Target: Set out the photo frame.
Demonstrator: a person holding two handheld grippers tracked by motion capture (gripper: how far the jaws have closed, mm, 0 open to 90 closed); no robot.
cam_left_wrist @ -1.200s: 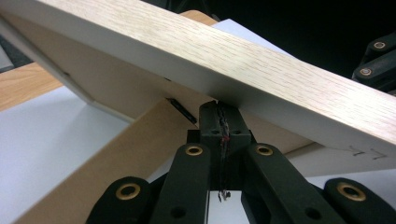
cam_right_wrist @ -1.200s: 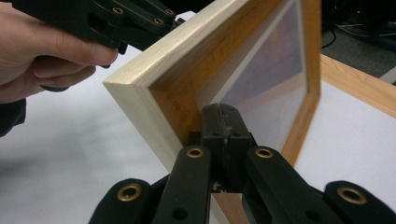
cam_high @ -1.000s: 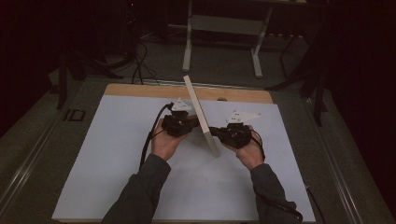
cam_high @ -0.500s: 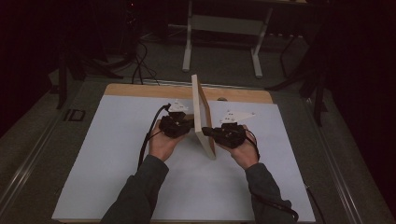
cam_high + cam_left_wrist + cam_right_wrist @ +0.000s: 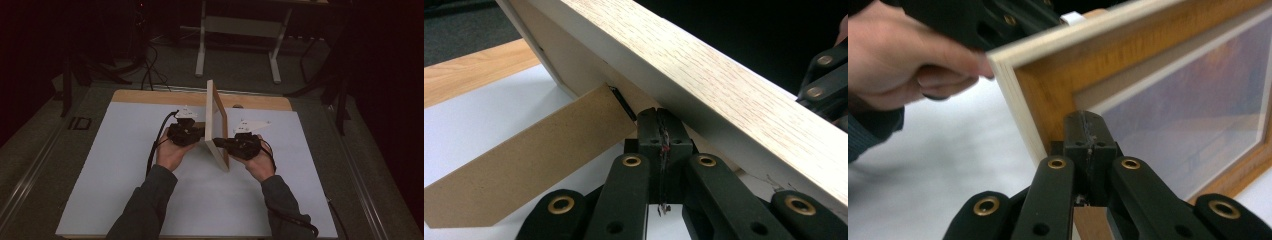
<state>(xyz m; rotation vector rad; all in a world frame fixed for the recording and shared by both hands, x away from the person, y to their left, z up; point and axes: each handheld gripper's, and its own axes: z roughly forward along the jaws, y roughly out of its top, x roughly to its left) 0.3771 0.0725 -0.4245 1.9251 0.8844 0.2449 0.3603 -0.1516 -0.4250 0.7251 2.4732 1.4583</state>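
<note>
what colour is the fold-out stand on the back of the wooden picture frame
Plain brown fibreboard stand, unpainted, behind the pale-edged wooden picture frame; clearest in the left gripper view.

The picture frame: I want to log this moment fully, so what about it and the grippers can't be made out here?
- Picture frame, high view: seen edge-on, so its front is hidden.
- Image behind the glass, right gripper view: blurred, and cut off by the view's edge.
- Brown stand flap, left gripper view: its hinge is hidden behind the left gripper.
- Right gripper: whether it touches the frame is unclear.
</note>
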